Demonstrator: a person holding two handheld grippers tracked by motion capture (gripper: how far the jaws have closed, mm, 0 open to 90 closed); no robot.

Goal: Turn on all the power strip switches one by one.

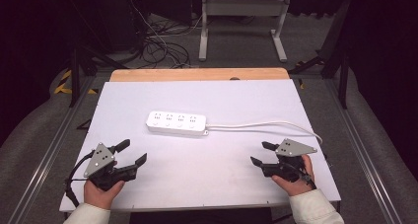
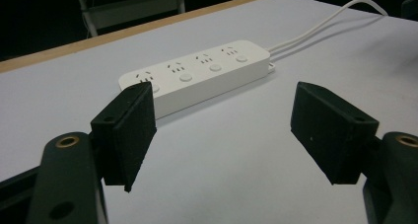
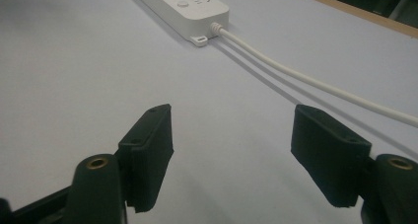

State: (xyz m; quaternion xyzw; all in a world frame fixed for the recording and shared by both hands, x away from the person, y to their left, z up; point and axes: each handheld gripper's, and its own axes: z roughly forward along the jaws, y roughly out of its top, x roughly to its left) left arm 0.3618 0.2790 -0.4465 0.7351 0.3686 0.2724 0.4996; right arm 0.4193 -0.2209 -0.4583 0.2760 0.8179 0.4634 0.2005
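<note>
A white power strip (image 1: 176, 122) with several sockets and round buttons lies flat near the middle of the white table (image 1: 207, 179). Its white cable (image 1: 266, 125) runs right toward the table's edge. My left gripper (image 1: 134, 153) rests low at the front left, jaws wide open and empty, pointing at the power strip (image 2: 197, 76). At the front right, my right gripper (image 1: 262, 153) is open too, with nothing between its jaws. Ahead of it lie the strip's cable end (image 3: 185, 4) and the cable (image 3: 315, 83).
A wooden board edge (image 1: 197, 74) borders the table's far side. Metal rails (image 1: 365, 155) run along both sides of the table. Beyond it stand a white desk frame (image 1: 241, 24) and tangled floor cables (image 1: 157, 46).
</note>
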